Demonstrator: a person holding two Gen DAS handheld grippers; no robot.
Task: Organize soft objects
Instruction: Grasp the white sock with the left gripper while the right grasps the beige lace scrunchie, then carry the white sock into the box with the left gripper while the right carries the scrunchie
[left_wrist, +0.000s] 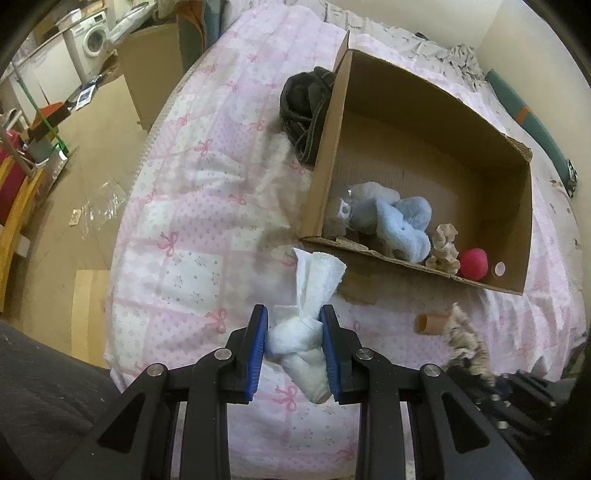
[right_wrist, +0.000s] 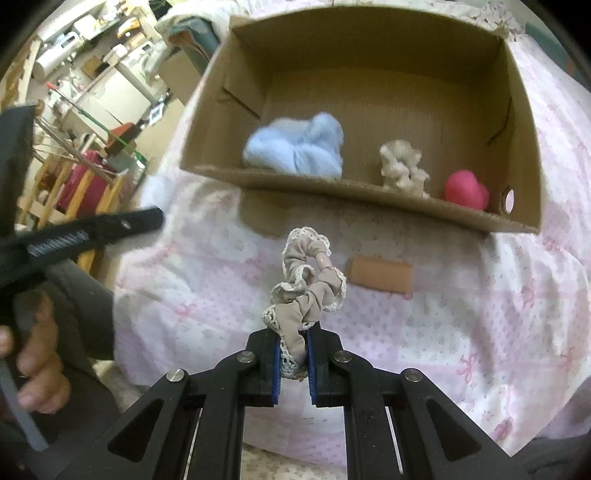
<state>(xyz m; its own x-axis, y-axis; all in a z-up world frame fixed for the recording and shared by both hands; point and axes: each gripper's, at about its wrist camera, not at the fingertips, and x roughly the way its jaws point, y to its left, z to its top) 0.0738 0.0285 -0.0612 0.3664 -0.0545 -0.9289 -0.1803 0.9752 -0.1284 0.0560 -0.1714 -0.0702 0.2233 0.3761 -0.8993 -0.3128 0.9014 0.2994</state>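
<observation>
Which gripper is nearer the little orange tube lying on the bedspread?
Right. The right gripper, clamped on a beige scrunchie, hangs just beside the orange tube. The left gripper, holding a white cloth, sits farther away.

A bed covered by a pale quilt patterned with pink bows and dotted patches (left_wrist: 207, 206) is seen carrying everything. An open brown cardboard box (left_wrist: 515, 221) is set on the quilt. A dark crumpled garment (left_wrist: 301, 107) is laid against the box's outer wall. A short brown cardboard tube (right_wrist: 380, 275) is left lying on the quilt just before the box.
</observation>
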